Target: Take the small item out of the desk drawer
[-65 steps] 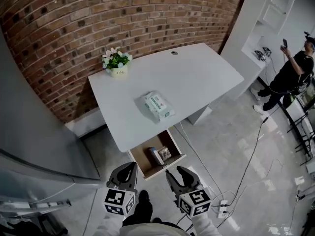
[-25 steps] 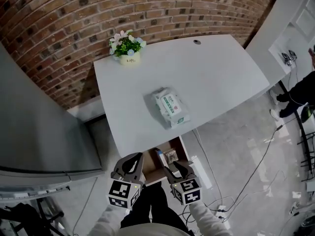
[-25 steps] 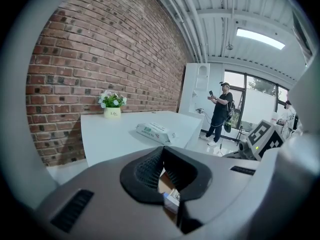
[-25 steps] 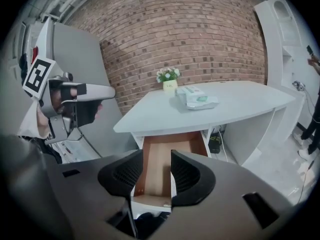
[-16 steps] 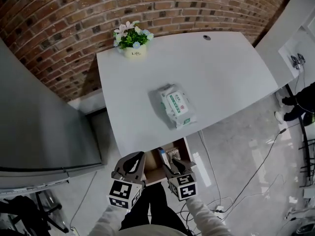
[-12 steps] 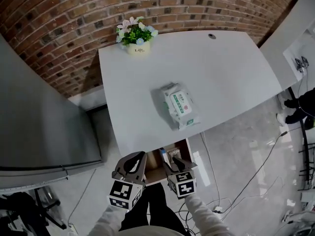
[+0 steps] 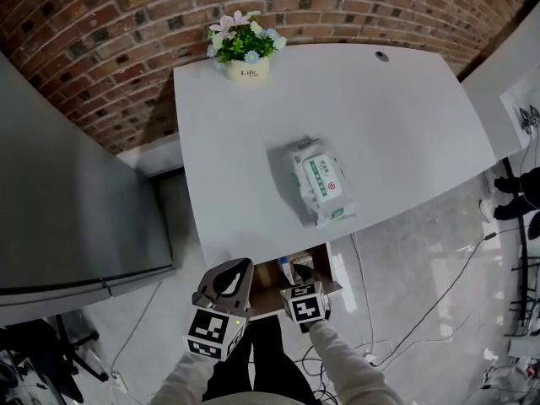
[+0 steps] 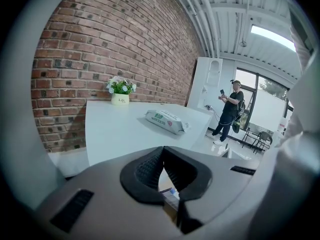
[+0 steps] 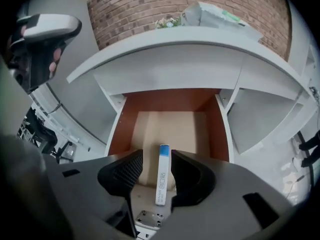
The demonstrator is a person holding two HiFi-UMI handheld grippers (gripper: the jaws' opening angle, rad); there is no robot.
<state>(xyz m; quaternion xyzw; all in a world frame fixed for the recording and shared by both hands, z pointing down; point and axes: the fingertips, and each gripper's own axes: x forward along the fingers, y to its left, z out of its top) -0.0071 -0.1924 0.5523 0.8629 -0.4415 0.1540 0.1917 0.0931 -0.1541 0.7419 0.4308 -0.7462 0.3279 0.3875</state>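
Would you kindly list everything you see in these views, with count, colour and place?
brick wall: one, red-brown, at the back
desk: one, white, against that wall
flower pot: one, white with green plant, desk's back-left corner
wipes pack: one, white and green, near desk's front edge
drawer: one, wood-lined, open under the desk
slim box: one, white with blue end, in the drawer
bystander: one, dark clothes, far right
left gripper: one, grey, shut, empty, by the drawer
right gripper: one, grey, open, jaws astride the slim box
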